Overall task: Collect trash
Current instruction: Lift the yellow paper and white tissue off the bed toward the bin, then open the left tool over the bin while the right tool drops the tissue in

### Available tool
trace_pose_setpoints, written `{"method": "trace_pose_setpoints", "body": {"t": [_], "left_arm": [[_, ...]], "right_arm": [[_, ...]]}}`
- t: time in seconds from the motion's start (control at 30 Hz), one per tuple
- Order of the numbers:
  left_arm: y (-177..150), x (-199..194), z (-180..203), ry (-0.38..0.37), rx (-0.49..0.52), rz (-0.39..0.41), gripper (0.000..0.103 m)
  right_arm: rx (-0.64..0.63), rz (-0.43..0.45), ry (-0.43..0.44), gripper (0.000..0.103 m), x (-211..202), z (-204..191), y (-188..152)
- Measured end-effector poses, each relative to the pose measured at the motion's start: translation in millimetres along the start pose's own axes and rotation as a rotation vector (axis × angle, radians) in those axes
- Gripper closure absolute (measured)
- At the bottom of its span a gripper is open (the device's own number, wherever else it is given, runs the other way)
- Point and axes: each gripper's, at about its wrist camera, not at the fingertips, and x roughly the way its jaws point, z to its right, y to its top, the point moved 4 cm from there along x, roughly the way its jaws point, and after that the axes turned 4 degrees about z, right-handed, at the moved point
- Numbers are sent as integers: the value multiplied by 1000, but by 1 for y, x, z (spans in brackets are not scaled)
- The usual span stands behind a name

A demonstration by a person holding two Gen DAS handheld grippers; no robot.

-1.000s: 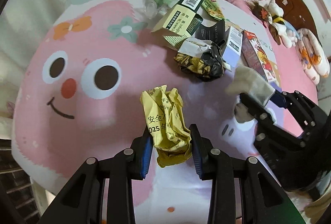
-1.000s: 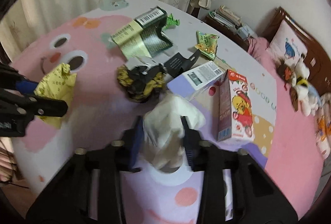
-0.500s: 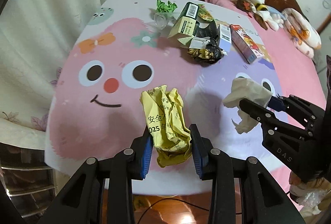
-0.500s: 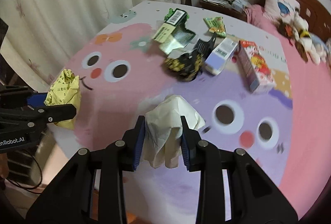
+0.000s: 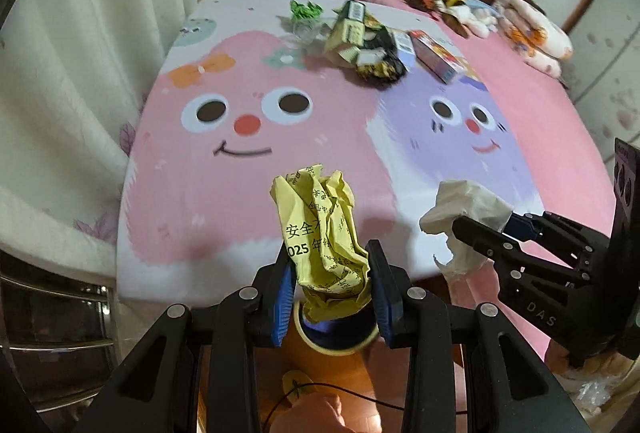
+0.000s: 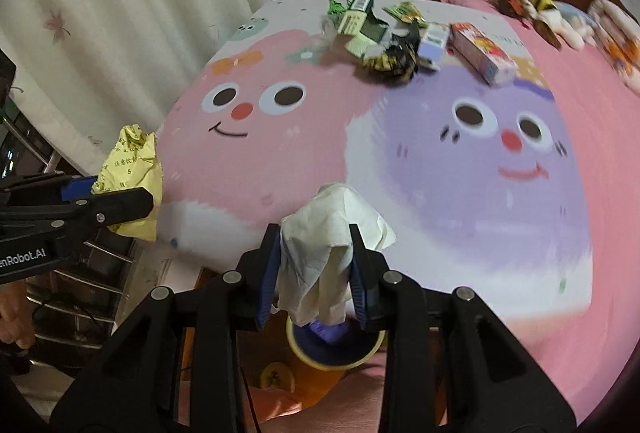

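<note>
Both tools have pulled back off the bed since a second ago, and now I see a round yellow-rimmed bin with a dark liner (image 5: 336,337) on the floor below. My left tool (image 5: 329,287) pinches the crumpled yellow printed paper (image 5: 320,229) right over it; my right tool (image 6: 315,275) pinches the creased white tissue wad (image 6: 332,237) above it too. I judge the drop is next. Farther off, mixed wrappers and cartons (image 5: 372,45) sit piled on the cartoon-print bed cover (image 5: 224,193).
</note>
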Motion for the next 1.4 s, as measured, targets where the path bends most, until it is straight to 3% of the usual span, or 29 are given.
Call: {"method": "trace_pose_setpoints", "body": {"t": [0.3,0.53,0.77,1.13,1.27,1.4], "left_arm": [[-68,6,2,-109,-9,-111,69],[-120,42,20,-110,-1,-193,69],[-182,119,27,-45,17,-297,69],[-234,250,28,0,17,-343,68],[-241,282,23,13,6,-345,63],[-243,305,20,18,-7,-355,44]], "right_arm": [[99,-64,-13,75,-25,-18,-80],[195,-143,20,75,-7,-8,-133],[275,-252,32,74,69,21,-201],[413,-363,-21,73,199,84,-299],[440,-370,-26,70,230,95,-311],[472,-366,-28,67,251,104,-313]]}}
